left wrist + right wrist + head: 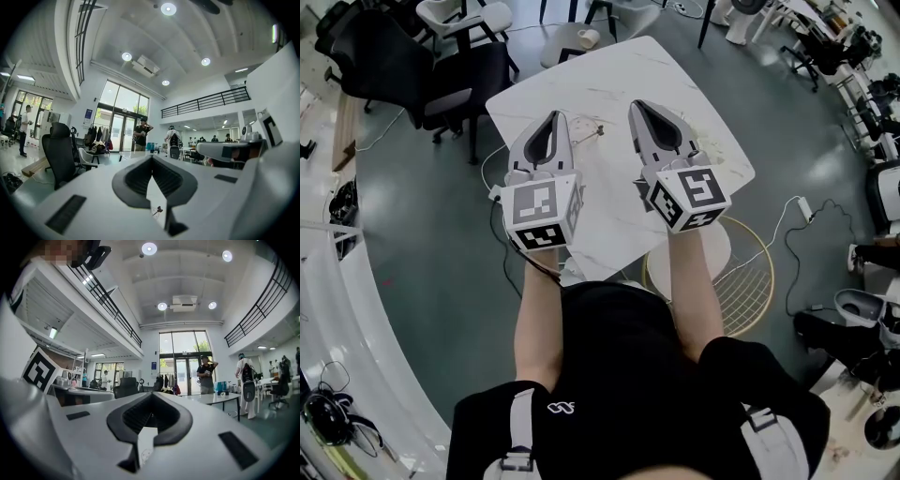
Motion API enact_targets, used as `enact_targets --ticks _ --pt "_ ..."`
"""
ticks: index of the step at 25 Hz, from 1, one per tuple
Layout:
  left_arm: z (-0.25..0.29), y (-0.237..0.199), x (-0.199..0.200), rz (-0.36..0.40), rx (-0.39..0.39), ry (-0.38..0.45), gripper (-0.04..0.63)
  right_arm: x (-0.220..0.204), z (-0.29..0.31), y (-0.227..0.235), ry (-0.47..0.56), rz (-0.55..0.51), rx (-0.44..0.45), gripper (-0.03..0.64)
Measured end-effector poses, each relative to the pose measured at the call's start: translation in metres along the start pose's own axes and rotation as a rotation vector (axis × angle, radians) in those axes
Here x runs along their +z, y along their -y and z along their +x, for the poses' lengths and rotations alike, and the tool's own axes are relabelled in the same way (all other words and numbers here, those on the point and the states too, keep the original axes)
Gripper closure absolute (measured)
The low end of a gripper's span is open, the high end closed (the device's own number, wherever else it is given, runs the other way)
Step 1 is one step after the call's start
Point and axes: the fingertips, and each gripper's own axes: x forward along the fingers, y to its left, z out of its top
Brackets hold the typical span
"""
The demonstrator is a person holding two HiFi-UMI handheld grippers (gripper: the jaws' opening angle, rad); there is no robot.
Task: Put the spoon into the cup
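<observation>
We hold our left gripper and right gripper side by side, level, pointing far; both jaws closed, nothing between them.

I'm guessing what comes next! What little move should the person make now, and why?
Probably tip the left gripper down toward the small thin thing on the white table and open it. Both it and the right gripper are shut, empty and held level; that thing, maybe the spoon, lies near its tip.

White marble table in the middle, black office chairs off to its left, a round wire-frame thing at its right. Someone stands by the glass doors.
</observation>
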Motion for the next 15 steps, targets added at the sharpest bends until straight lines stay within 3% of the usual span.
enact_targets --ticks 15 --pt "0.006 -0.014 0.001 -0.01 0.02 -0.009 0.58 -0.011 0.014 -0.003 -0.039 0.016 0.019 0.611"
